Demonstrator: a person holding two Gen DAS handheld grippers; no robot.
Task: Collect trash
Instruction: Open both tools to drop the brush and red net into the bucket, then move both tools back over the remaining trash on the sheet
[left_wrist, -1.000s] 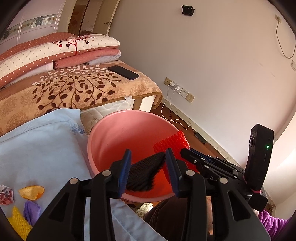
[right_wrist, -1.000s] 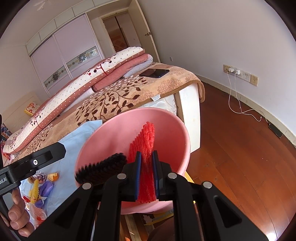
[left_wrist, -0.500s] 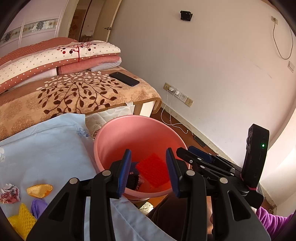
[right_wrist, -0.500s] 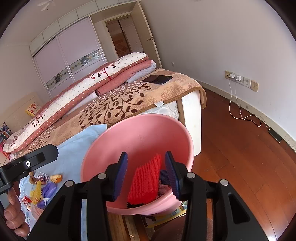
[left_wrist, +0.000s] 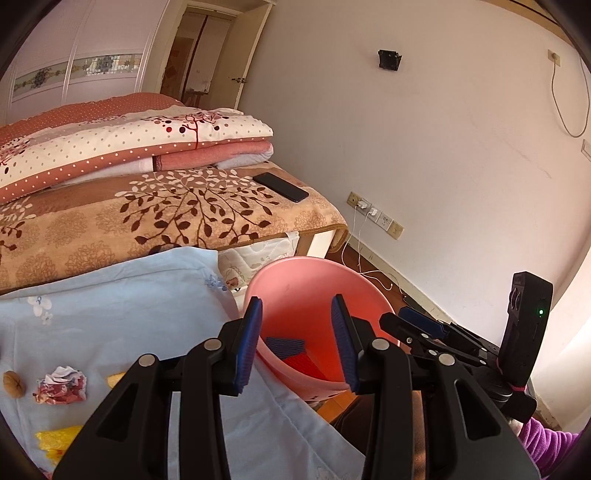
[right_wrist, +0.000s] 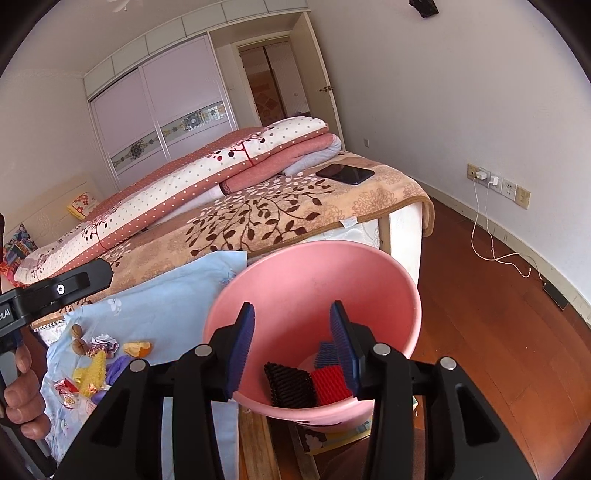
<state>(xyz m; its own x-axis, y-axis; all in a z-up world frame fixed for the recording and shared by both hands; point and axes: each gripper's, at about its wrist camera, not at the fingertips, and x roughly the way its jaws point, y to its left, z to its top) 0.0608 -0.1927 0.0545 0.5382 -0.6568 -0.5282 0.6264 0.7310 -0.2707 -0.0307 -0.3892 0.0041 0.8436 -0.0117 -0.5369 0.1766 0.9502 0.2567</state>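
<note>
I have both tongs over the pink bucket (right_wrist: 402, 295), and I judge the drop step finished on both sides. My left tongs (left_wrist: 297, 341) stand well apart with nothing between the blue pads. My right tongs (right_wrist: 291, 347) are opening, and nothing sits between them either. At the bottom of the bucket lie a black foam net (right_wrist: 290, 384) and a red foam net (right_wrist: 328, 384), touching each other, with a bit of blue mesh behind them.

The rest of the trash waits on the light blue cloth (left_wrist: 122, 306) to the left of the bucket: a crumpled paper ball (left_wrist: 61, 386), a walnut (left_wrist: 14, 384), a yellow foam net (right_wrist: 92, 371), an orange peel (right_wrist: 137, 348) and a purple scrap (right_wrist: 118, 365) among them.

Next, I think, each hand must swing left to the cloth and come down on one piece. The nets are ribbed, springy and squash easily; the paper is light and creased; the walnut is hard and round, so it could roll from a shallow pinch. The bucket wall is smooth plastic.
</note>
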